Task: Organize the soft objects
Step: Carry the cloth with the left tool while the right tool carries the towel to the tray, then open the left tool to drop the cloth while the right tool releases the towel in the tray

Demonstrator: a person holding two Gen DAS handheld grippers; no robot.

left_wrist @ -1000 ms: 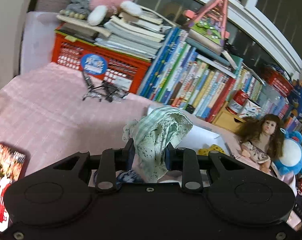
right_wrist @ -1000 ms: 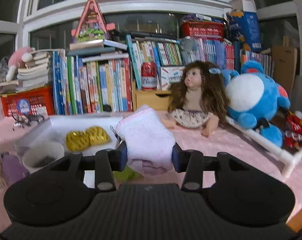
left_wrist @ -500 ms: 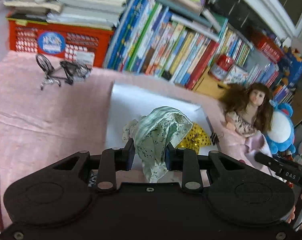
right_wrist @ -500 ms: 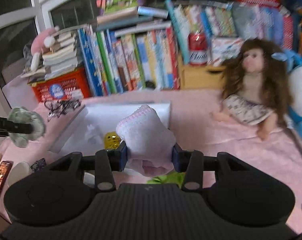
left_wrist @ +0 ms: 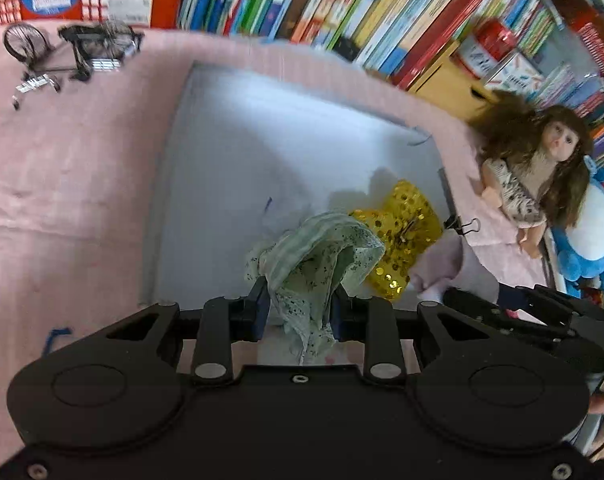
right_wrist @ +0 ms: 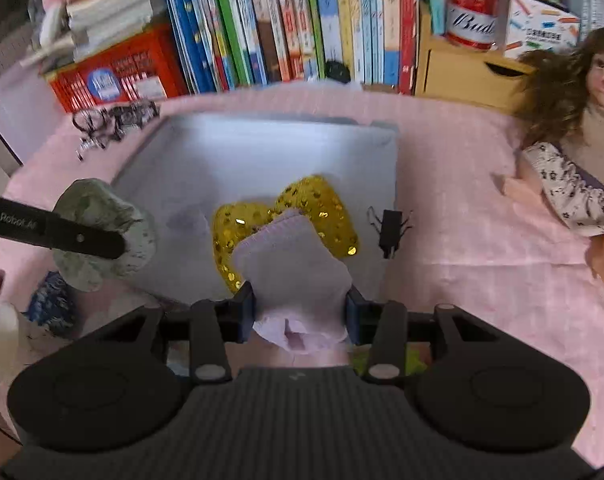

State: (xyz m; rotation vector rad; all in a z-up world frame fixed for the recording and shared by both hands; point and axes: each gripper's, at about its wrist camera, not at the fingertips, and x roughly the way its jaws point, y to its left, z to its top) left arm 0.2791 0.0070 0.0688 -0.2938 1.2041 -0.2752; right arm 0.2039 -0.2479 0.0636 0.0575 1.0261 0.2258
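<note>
A: Status. Over the last second we swung both wrists down from facing the bookshelf; both cameras are now angled down into the white tray point(left_wrist: 206, 184).

B: Grips?

A: Left gripper point(left_wrist: 300, 308) is clamped tight on the green floral cloth point(left_wrist: 321, 256), jaws nearly together with the fabric bunched between and spilling out both ways. Right gripper point(right_wrist: 300, 304) is closed around the pink sock point(right_wrist: 294, 264), wider gap since the sock is bulkier. Neither load has slipped between frames.

B: Where are the loads relative to the tray?

A: Green cloth hangs over the tray's near-left edge; in the right wrist view it sits at the tray's left rim. Pink sock is above the near edge, overlapping the gold sequin piece point(right_wrist: 321, 208) already lying inside.

B: So the carry is done?

A: We judge yes, both are at the drop zone. Next is lower and release. Can't tell height above the tray floor from these views.

B: Risks?

A: Binder clip point(right_wrist: 389, 232) on the right rim is near the sock. Doll point(right_wrist: 573, 152) is well apart.
</note>
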